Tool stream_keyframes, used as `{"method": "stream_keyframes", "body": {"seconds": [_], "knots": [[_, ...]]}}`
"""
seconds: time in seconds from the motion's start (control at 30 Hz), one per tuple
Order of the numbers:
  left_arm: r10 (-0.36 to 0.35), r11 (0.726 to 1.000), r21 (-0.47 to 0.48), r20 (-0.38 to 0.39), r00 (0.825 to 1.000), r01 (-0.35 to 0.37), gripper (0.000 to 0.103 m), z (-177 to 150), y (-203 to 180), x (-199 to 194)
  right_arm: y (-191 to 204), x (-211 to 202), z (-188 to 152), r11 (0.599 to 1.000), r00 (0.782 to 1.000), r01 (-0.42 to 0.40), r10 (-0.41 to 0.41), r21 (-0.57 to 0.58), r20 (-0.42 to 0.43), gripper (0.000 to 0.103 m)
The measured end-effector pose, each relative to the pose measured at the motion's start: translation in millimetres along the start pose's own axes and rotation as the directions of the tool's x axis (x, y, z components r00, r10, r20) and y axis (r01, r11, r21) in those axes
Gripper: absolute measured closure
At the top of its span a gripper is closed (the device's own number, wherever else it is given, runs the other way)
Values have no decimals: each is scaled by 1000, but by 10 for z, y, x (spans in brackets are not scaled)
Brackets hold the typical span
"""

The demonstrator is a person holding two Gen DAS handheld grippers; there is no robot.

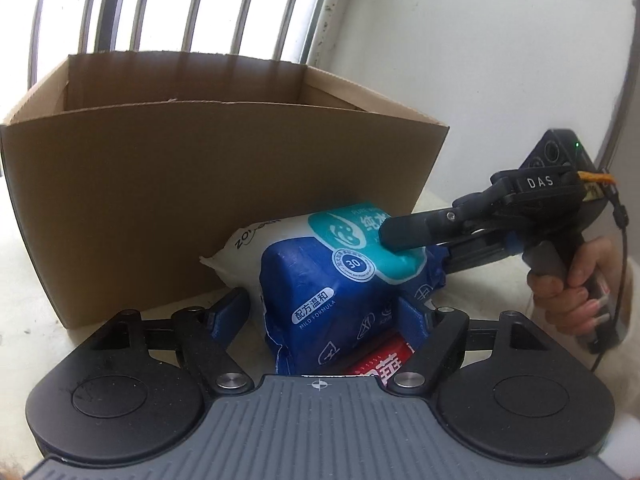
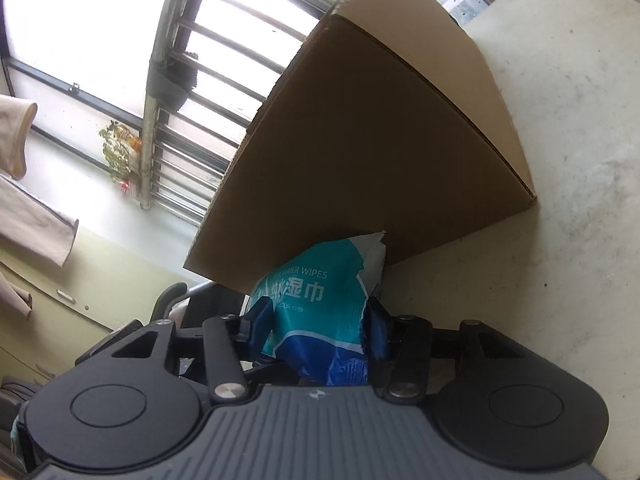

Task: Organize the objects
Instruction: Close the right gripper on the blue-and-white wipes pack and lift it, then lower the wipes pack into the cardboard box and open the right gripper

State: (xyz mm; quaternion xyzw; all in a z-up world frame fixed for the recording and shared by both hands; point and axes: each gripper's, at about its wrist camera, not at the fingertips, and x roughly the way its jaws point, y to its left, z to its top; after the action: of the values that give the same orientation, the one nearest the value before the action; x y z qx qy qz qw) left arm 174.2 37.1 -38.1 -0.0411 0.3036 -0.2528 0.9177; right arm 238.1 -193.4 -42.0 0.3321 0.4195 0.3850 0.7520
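Right hand-held gripper (image 2: 320,332) clamps the blue-and-teal pack of wet wipes (image 1: 340,280) from its far end, while the left hand-held gripper (image 1: 326,312) straddles the near end with jaws apart, not pressing. Probably a two-sided lift is planned, since the soft pack lies on the tabletop (image 2: 580,160) against the open cardboard box (image 1: 200,184), with a red carton (image 1: 380,364) beside it

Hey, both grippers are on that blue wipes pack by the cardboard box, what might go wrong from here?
1. The wipes pack is soft. The right gripper pinches only its teal end, so it may sag or slip when lifted.
2. The left gripper straddles the pack without clearly pressing it, and a red package sits beside one finger; closing might catch that too.
3. The cardboard box stands directly behind with a tall wall, so a low lift could bump it.
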Motion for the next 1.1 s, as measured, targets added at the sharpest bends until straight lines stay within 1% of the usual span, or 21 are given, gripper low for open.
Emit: {"method": "stream_keyframes", "body": {"seconds": [0.13,0.2,0.3,0.4,0.53,0.7,0.83,0.93,1.0,1.1], "knots": [[26,999,20,-3,1000,-26,26,14,-70,-20,126,-10,-52,997,999,38,-37,-72,22,51],[30,999,31,14,999,-30,26,0,-96,-50,179,-23,-69,993,998,49,-46,-104,32,51],[24,998,64,33,999,-26,26,1,-163,-125,212,-92,-102,992,998,45,-40,-114,45,51],[10,996,88,40,999,-14,26,30,-239,-212,318,-198,-152,988,997,57,-48,-146,64,50],[-3,992,130,76,997,-6,26,74,-380,-434,544,-367,-213,975,995,70,-54,-211,81,50],[0,987,157,136,991,-22,26,196,-560,-703,865,-563,-255,959,993,67,-36,-274,115,50],[21,984,172,169,985,-51,26,505,-641,-768,1130,-633,-122,947,988,77,-31,-311,149,49],[31,981,185,182,983,-65,26,762,-599,-776,1309,-614,67,931,985,97,-38,-351,171,48],[33,981,185,176,984,-66,26,957,-539,-706,1426,-585,218,917,981,118,-49,-382,187,48],[29,984,169,151,988,-55,26,1223,-408,-558,1550,-517,429,890,973,174,-89,-421,213,47]]}}
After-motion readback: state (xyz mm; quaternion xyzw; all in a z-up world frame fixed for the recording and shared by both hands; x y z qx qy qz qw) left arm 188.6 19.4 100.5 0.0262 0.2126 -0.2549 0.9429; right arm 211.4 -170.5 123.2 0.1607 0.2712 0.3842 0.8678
